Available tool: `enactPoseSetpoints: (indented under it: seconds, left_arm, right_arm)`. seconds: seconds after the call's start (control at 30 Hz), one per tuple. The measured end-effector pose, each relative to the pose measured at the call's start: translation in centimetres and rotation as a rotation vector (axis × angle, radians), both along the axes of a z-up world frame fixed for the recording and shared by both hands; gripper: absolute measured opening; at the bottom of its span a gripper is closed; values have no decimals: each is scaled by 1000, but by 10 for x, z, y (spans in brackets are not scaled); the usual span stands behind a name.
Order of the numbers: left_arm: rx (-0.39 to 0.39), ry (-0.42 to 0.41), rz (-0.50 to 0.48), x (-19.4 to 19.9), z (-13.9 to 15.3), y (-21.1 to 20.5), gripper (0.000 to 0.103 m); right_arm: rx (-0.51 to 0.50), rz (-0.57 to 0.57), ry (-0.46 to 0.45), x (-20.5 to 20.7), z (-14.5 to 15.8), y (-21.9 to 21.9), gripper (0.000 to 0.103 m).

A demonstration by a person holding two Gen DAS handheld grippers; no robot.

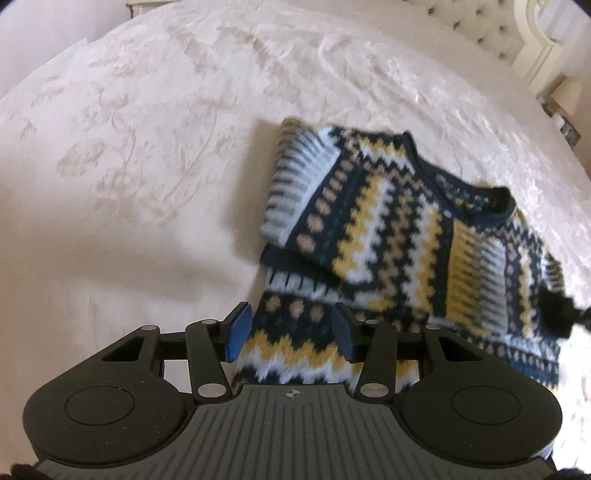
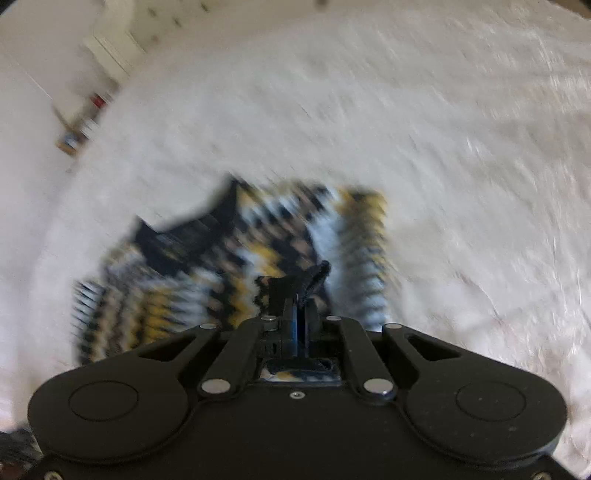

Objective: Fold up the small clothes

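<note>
A small knitted sweater (image 1: 388, 221) in navy, yellow, white and tan zigzags lies on the cream bed. Both sleeves are folded across its front. My left gripper (image 1: 291, 332) is open, its blue pads either side of the sweater's lower hem, not closed on it. In the right wrist view, which is blurred by motion, my right gripper (image 2: 299, 295) is shut on a dark edge of the sweater (image 2: 236, 258), holding it up a little. In the left wrist view it shows as a dark blur at the sweater's right edge (image 1: 569, 317).
The cream floral bedspread (image 1: 147, 166) stretches to the left and beyond the sweater. A tufted headboard (image 1: 476, 26) and a lamp (image 1: 569, 96) stand at the far right. A bedside shelf with small items (image 2: 77, 129) is at the left in the right wrist view.
</note>
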State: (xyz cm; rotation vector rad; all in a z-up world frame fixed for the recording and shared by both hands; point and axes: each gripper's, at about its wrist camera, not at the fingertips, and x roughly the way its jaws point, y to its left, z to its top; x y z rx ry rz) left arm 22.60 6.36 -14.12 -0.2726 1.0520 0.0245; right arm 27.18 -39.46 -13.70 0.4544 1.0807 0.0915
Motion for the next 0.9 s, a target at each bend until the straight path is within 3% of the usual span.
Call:
enactPoseSetpoints:
  seconds: [0.17,0.3,0.43,0.5,0.73,0.83,0.9]
  left_arm:
    - [19,-46,-6,31,9,0,46]
    - [78,-79,-12,61,4,-6,46]
    - [130,5,13,86,-22,0,46]
    - [126,58,16,93,-39,6,52]
    - [111,38,20,89,-50,10,60]
    - [112,28,24,88,-51,11,64]
    - [113,25,27,88,-51,15,68]
  right_arm:
    - [-19,16,1,-3,-7,9,13]
    - [-44,20,9,-2,-10,11,13]
    - [-58,-3,30,2,-16,9,16]
    - [-61,-12,36,1,-19,5,16]
    - [-123,-17,37,3,-21,13,13]
    - [-191,-20,20,2,-19,21,20]
    - [-247,-26,8,1,-16,25,40]
